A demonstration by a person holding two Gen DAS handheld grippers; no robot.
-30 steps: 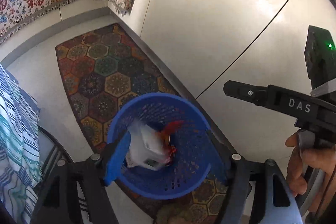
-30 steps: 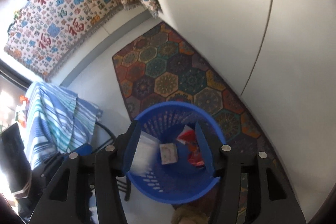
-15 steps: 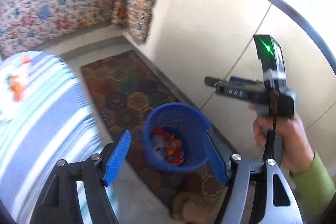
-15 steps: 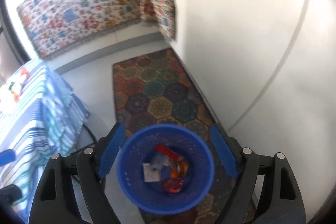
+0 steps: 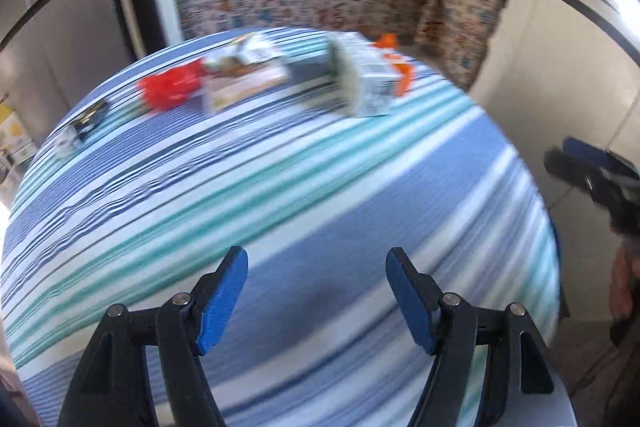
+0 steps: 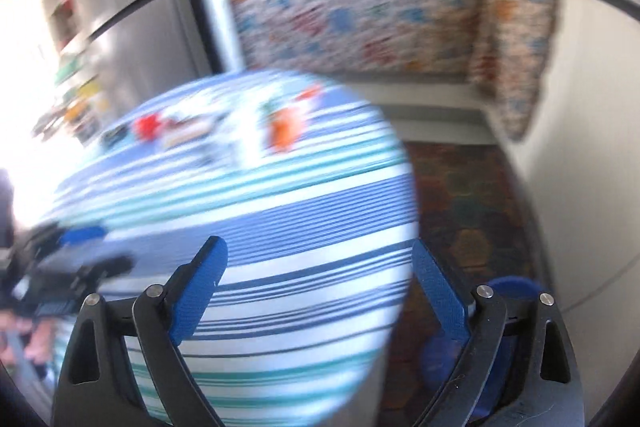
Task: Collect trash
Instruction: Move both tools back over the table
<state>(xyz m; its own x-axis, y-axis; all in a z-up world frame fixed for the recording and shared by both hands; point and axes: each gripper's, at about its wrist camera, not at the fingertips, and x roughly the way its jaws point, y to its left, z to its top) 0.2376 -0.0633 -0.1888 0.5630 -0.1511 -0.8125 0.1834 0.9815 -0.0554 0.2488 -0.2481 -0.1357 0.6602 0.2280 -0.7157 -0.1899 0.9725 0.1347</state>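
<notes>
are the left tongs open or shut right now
Open. In the left wrist view the left tongs have their two blue pads spread wide apart, with only the striped tablecloth showing between them and nothing gripped.

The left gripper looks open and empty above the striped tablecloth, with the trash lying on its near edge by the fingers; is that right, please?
Not quite: the left gripper is open and empty above the striped tablecloth, but the trash lies along its far edge, as the left wrist view shows.
</notes>
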